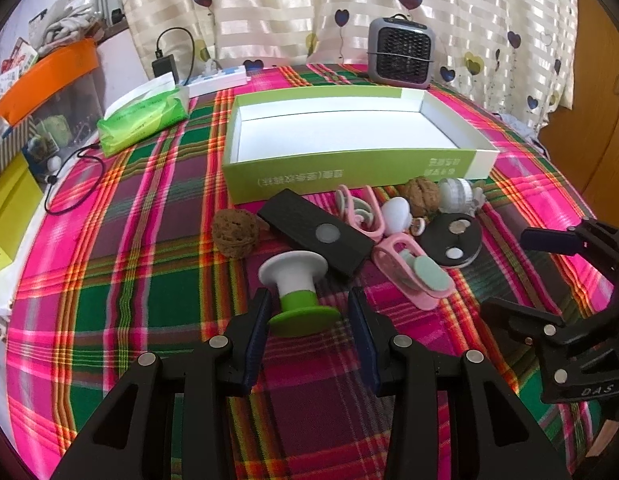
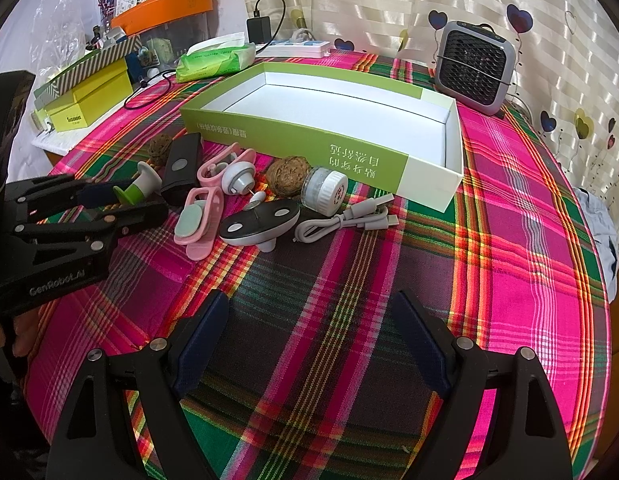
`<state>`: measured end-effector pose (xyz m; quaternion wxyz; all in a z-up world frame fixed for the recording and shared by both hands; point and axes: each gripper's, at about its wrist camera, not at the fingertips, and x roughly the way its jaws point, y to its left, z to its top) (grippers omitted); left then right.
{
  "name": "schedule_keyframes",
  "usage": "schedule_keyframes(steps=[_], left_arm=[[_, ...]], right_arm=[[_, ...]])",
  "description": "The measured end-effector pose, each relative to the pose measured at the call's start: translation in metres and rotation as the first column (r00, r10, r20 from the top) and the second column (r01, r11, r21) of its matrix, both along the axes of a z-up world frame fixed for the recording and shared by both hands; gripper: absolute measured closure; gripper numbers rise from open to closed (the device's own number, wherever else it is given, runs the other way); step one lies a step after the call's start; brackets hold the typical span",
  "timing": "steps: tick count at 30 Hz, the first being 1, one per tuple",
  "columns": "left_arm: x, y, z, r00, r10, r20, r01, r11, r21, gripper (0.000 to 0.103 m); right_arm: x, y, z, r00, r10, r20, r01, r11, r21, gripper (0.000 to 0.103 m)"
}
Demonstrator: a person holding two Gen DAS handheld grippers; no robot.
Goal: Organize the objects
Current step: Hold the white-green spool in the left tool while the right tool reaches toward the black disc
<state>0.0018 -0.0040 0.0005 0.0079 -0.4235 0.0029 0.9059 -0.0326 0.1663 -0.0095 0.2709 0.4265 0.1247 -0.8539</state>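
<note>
A shallow box [image 1: 349, 172] is seen on the plaid cloth [image 1: 129, 280], green on its outer walls with one white end, white inside, printed characters along the near wall. Nothing is seen inside it.

Just in front of the box a cluster of small items is spread:
- a spool-shaped piece [image 1: 297, 292], white flared top, green waist and green flat base, tilted on its side;
- a black rectangular device [image 1: 317, 236] with a pale round button, lying flat, just beyond the spool;
- two brown wrinkled walnuts, one [image 1: 235, 232] left of the black device, the other [image 1: 421, 196] close to the box wall;
- two pink clips with pale green round pads, one [image 1: 413, 276] nearer, one [image 1: 361, 212] farther;
- a black-topped oval disc [image 2: 261, 222] with white underside and two pale spots;
- a small clear jar with white lid [image 2: 325, 190], on its side;
- a white coiled cable [image 2: 345, 220], right of the disc.

The left gripper [image 1: 309, 312] is held with jaws apart on either side of the spool's green end; a gap is visible at the pads, so it is not clamped. The right gripper [image 2: 309, 320] is spread wide over bare cloth, nothing between its fingers.

At the back a grey fan heater [image 1: 401, 52] and a green tissue pack [image 1: 145, 120] are noted.
</note>
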Motion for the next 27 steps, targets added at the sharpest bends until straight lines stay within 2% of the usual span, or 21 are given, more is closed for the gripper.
schedule_keyframes(steps=[14, 25, 27], left_arm=[[0.010, -0.001, 0.002, 1.000, -0.024, -0.010, 0.024, 0.998, 0.051, 0.065], [0.016, -0.008, 0.011, 0.999, -0.015, -0.034, 0.017, 0.997, 0.076, 0.065], [0.013, -0.009, 0.011, 0.999, -0.009, -0.033, 0.012, 0.997, 0.078, 0.065]], right_arm=[[0.000, -0.001, 0.005, 1.000, 0.021, 0.009, -0.020, 0.998, -0.067, 0.019], [0.001, -0.007, 0.008, 0.999, 0.047, 0.005, -0.046, 0.993, -0.112, 0.025], [0.000, -0.006, 0.009, 0.999, 0.038, 0.004, -0.038, 0.992, -0.122, 0.029]])
